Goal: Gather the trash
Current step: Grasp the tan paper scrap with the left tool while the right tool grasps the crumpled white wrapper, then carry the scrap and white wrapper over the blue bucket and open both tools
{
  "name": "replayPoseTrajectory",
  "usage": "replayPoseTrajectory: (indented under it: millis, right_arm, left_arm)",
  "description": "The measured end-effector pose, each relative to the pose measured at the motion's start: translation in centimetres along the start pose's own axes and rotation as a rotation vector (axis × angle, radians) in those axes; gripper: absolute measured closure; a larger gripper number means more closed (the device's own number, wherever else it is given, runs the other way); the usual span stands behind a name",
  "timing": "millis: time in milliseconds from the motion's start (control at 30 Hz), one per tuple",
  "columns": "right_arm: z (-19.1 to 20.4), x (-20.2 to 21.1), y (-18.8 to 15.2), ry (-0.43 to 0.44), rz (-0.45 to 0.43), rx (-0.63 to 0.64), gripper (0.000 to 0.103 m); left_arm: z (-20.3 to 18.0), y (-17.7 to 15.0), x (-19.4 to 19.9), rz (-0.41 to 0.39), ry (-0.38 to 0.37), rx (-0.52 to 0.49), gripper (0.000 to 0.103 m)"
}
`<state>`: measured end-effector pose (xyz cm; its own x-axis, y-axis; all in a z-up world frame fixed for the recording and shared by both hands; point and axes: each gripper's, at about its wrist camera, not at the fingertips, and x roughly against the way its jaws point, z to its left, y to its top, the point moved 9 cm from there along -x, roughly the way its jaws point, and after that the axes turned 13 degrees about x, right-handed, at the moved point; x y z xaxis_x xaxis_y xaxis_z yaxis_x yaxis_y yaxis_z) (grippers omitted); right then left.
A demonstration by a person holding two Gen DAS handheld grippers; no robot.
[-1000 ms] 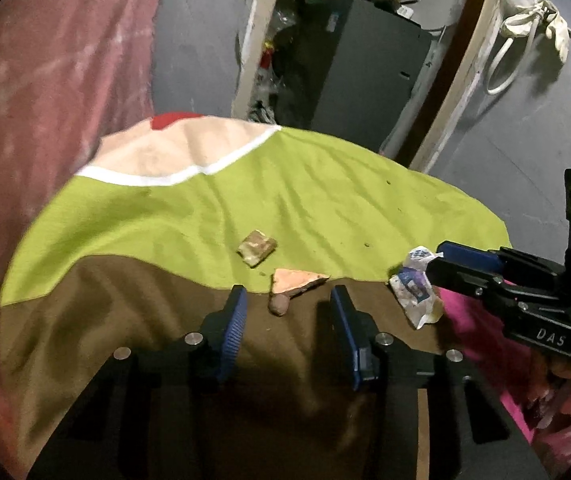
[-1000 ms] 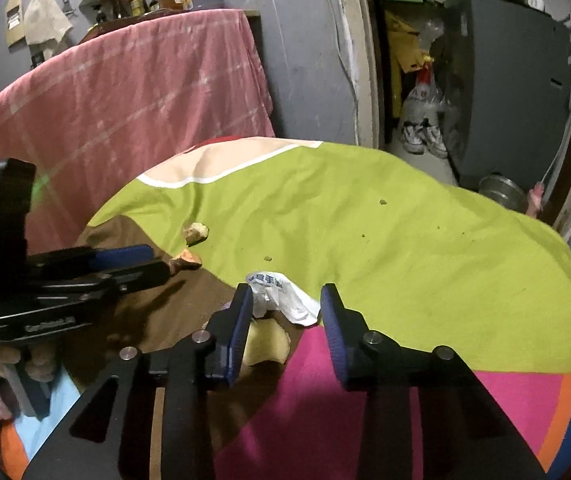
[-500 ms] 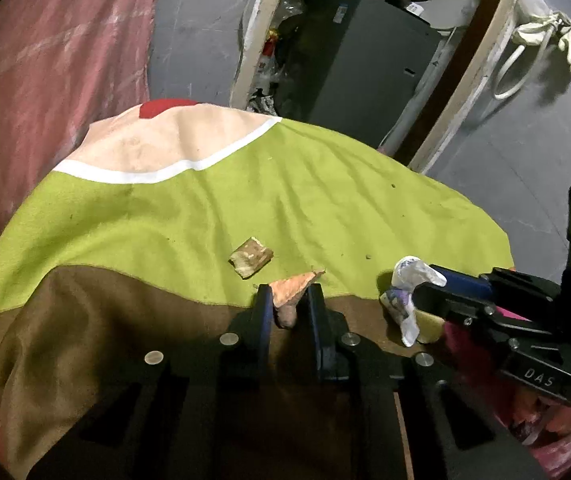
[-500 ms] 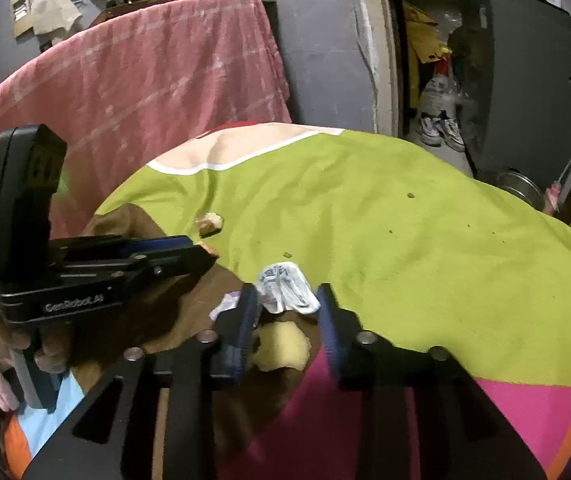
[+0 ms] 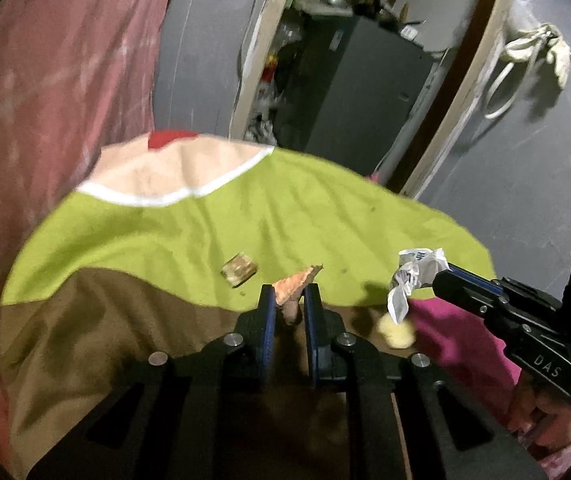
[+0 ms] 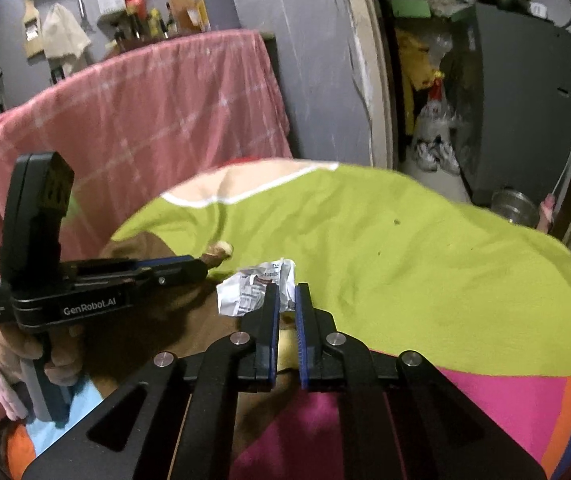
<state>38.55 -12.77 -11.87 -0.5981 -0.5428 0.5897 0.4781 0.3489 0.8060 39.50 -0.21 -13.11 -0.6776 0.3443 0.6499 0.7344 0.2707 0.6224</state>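
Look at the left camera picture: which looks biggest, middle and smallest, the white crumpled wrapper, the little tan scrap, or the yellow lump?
1. White crumpled wrapper, biggest.
2. and 3. Tan scrap and yellow lump look about alike; blur makes ranking them unsure.

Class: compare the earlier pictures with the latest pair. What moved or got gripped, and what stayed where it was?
Both grippers closed. The left gripper clamped the orange scrap; the right gripper clamped the crumpled white wrapper and lifted it off the cloth. The small tan scrap and yellow piece stayed put.
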Motion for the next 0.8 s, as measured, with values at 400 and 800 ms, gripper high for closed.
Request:
replayPoseTrajectory:
  millis: [400,800]
  right_arm:
    - [-0.4,13.9,3.7,-0.237,-0.346,0.067,0.097]
    - [-2.4,27.2,3.4,-0.51,-0.551,0.112,0.097]
  left_arm:
    - [-10.1,0.9,8.7,-0.311,-0.109,-0.098,0.092]
    - [-21.8,-0.5,15.0,-0.555,-0.218,-0.217,0.092]
